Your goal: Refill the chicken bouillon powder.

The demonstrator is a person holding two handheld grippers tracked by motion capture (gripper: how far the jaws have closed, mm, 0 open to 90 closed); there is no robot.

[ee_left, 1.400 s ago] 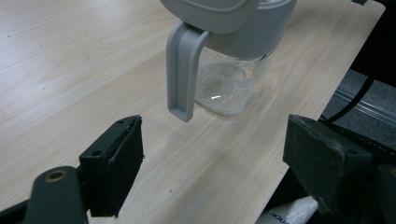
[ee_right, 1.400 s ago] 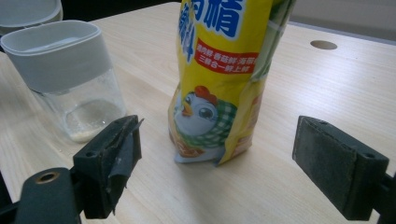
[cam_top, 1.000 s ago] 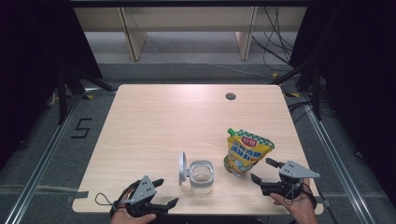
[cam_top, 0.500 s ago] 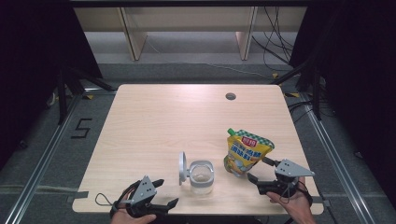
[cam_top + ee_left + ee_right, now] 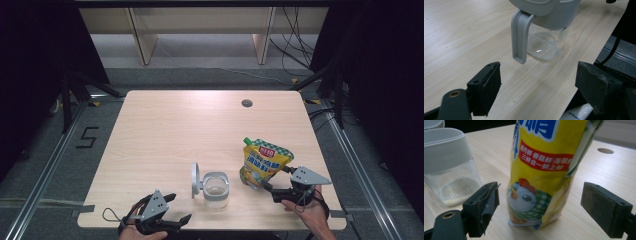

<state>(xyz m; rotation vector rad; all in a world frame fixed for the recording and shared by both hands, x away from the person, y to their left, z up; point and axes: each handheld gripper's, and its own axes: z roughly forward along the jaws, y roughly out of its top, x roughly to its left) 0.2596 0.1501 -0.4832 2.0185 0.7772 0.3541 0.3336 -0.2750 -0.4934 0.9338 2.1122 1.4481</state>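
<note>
A yellow stand-up pouch (image 5: 262, 161) with a chicken picture stands upright at the table's front right. My right gripper (image 5: 279, 183) is open just right of it. In the right gripper view the pouch (image 5: 541, 170) stands between and slightly beyond the spread jaws of that gripper (image 5: 540, 207), touching neither. A clear plastic jar (image 5: 215, 189) with a grey collar stands left of the pouch, its hinged lid (image 5: 195, 180) flipped up. My left gripper (image 5: 178, 208) rests open at the front edge. Ahead of its own jaws (image 5: 540, 85), the jar (image 5: 546, 37) holds a thin layer of pale powder.
The light wooden table (image 5: 165, 130) has a round cable hole (image 5: 246, 103) at the back right. Its front edge runs right under both hands. Pale shelf legs (image 5: 142, 40) stand on the floor behind, and black frame rails flank both sides.
My right gripper has slid a little left, closer to the pouch. The left gripper, jar and pouch have stayed where they were.
</note>
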